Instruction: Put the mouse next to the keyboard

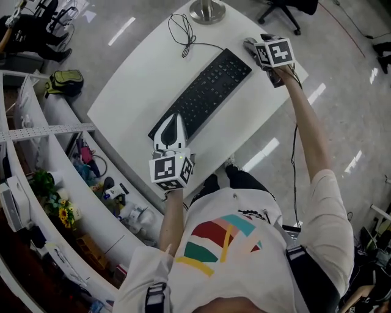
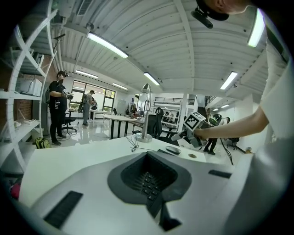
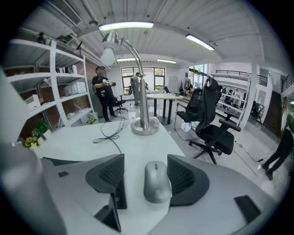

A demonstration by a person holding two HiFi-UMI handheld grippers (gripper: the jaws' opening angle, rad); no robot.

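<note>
A grey mouse [image 3: 156, 182] lies on the white table [image 1: 134, 79] at its far right, just past the far end of the black keyboard [image 1: 204, 92]. My right gripper [image 3: 146, 157] hangs over the mouse, open. The mouse shows between the jaws, with bare table between it and the left pad [image 3: 110, 176]. From the left gripper view the mouse [image 2: 173, 149] rests on the table below that gripper [image 2: 183, 135]. My left gripper [image 1: 172, 122] sits over the keyboard's near end. Its jaws stand apart, and keys [image 2: 149, 183] show between them.
A desk lamp's round base [image 1: 207, 10] and a looped black cable [image 1: 183, 33] occupy the far end of the table. A small disc [image 2: 192, 156] lies near the mouse. White shelves [image 1: 36, 153] run along the left. An office chair [image 3: 213, 124] stands beyond the table, and people [image 2: 57, 108] stand farther off.
</note>
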